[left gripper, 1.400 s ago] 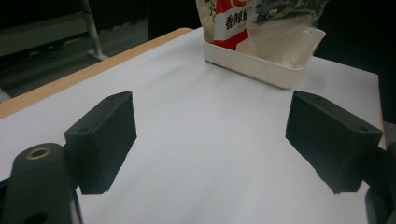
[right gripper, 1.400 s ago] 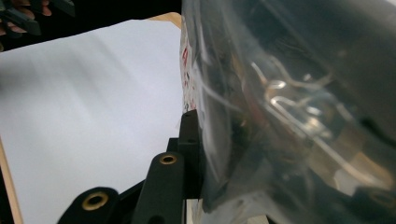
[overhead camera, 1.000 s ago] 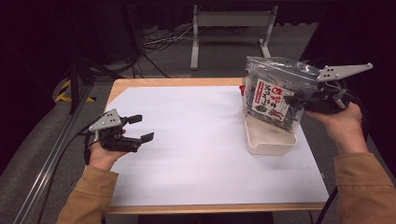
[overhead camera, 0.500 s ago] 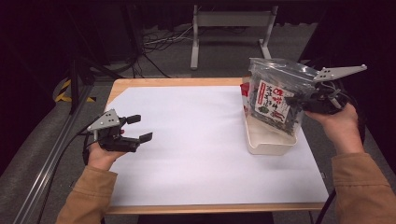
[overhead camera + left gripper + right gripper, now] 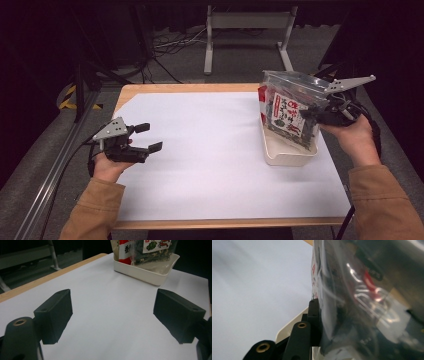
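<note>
Even, soft overhead light falls on the white paper-covered table [image 5: 210, 150], which reads bright while the surrounding floor and backdrop sink into near black. Shadows under the hands are faint. The high view is slightly soft and grainy. In the right gripper view the clear plastic snack bag [image 5: 362, 302] is blurred, streaked with glare, and the white surface is smeared. The left gripper view is sharper, darkening toward its corners.

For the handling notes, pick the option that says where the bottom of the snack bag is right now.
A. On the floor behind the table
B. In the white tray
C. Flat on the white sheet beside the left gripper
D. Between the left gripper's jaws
B: the snack bag, clamped by the right gripper, stands with its lower end inside the white tray.
</note>
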`<state>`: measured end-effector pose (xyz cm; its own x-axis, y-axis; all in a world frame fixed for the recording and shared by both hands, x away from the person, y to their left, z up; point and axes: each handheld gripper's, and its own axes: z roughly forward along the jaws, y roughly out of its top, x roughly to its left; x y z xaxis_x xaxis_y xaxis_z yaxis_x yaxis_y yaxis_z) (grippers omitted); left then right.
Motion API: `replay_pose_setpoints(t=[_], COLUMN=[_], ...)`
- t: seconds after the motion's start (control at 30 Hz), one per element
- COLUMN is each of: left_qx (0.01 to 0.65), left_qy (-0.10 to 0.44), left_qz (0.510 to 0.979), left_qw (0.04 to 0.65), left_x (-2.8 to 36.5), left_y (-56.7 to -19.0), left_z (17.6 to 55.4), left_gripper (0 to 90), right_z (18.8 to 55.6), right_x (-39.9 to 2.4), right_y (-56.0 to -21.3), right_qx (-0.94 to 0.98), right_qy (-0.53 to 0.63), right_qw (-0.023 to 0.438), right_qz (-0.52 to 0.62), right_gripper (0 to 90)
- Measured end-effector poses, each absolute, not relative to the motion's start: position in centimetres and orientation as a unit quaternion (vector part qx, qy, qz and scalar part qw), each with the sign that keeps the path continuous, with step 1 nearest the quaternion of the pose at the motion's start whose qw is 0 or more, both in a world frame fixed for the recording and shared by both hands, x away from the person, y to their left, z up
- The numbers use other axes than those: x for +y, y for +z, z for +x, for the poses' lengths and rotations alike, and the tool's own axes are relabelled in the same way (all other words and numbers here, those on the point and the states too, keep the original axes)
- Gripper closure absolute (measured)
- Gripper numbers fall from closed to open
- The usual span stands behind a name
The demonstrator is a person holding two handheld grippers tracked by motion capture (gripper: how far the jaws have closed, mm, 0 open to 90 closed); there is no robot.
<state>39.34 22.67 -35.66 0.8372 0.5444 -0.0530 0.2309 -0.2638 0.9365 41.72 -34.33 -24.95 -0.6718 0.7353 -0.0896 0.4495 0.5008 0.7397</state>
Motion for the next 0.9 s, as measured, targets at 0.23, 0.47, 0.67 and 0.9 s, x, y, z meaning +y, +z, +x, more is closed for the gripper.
replay_pose_setpoints(t=[0.23,0.47,0.67,0.9], left_qx=[0.25,0.249,0.245,0.245], left_qy=[0.137,0.135,0.135,0.131], left_qz=[0.784,0.785,0.787,0.788], left_qw=[0.552,0.551,0.549,0.549], left_x=[22.5,22.4,22.2,22.0], left_y=[-35.8,-35.9,-35.9,-36.0], left_z=[39.3,39.3,39.4,39.4], left_gripper=[16.0,16.1,16.0,15.9], right_z=[42.1,42.0,41.8,41.5], right_x=[-34.2,-35.4,-35.7,-36.1], right_y=[-26.9,-28.7,-30.0,-30.4], right_qx=[0.843,0.833,0.825,0.82], right_qy=[0.352,0.377,0.387,0.395], right_qw=[0.187,0.168,0.159,0.162], right_qz=[0.36,0.369,0.38,0.382], right_gripper=[74.6,74.4,74.6,73.7])
